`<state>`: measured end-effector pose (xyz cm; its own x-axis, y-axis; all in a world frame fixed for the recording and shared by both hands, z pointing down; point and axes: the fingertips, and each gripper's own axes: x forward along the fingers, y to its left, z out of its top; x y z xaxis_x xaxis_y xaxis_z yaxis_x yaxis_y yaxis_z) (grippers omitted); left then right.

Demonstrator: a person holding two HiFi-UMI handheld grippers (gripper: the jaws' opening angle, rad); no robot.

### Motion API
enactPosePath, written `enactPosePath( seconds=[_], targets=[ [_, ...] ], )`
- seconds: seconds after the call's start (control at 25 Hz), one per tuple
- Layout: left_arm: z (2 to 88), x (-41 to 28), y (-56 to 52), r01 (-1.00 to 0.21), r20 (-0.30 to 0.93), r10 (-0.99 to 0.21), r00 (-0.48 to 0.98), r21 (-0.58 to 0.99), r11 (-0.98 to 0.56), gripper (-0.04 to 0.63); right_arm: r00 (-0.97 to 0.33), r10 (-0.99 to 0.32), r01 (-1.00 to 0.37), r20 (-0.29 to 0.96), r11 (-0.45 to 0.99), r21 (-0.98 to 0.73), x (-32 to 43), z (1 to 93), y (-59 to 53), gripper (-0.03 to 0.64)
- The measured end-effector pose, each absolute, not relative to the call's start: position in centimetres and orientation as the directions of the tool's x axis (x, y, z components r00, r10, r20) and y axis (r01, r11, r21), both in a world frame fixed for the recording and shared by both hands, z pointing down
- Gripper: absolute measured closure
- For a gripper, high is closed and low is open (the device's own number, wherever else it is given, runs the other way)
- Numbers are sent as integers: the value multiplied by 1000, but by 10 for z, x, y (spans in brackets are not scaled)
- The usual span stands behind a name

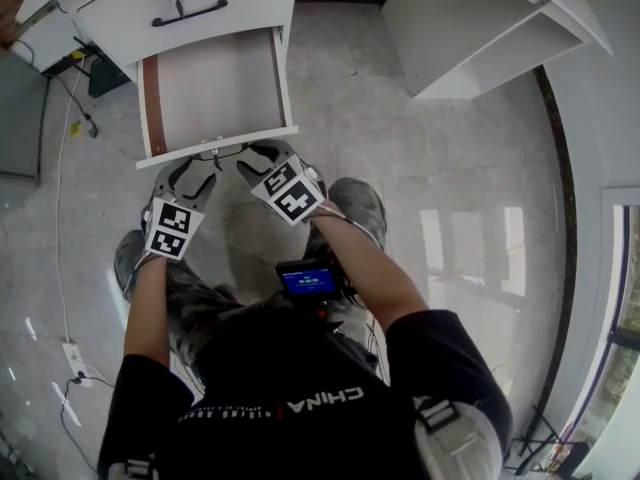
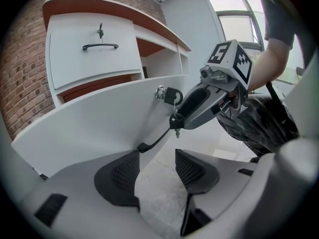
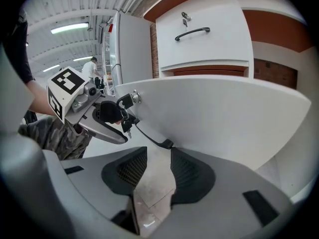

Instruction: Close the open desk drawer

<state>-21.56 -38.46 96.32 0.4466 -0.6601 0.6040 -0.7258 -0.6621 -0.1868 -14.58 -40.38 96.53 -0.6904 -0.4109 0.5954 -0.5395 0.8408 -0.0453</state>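
Observation:
The open desk drawer [image 1: 215,88] juts out at the upper left of the head view, and its white front panel [image 1: 216,146] faces me. Both grippers hover just in front of that panel. My left gripper [image 1: 195,175] is open, with bare floor between its pads [image 2: 122,176]. My right gripper [image 1: 258,156] is also open and holds nothing [image 3: 159,171]. The panel's black handle [image 2: 152,143] [image 3: 154,137] runs just beyond both sets of jaws. A lock with hanging keys [image 2: 169,101] sits above the handle, close to the right gripper's finger.
A shut upper drawer [image 1: 190,8] with a black handle and key sits above the open one. Open white shelving [image 1: 480,28] stands at the upper right. Cables [image 1: 70,98] trail over the floor at left. My shoes [image 1: 360,203] rest on the grey tiles.

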Motion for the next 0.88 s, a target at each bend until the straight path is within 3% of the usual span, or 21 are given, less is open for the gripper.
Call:
enactPosePath(
  seconds=[0.4, 0.88],
  targets=[
    [922, -222, -401, -745, 528, -724, 443, -233, -625, 383, -697, -474, -529, 538, 847, 62, -149, 923, -419, 474],
    [918, -223, -405, -731, 559, -726, 400, -283, -621, 383, -691, -503, -549, 518, 833, 77, -148, 907, -426, 489]
  ],
)
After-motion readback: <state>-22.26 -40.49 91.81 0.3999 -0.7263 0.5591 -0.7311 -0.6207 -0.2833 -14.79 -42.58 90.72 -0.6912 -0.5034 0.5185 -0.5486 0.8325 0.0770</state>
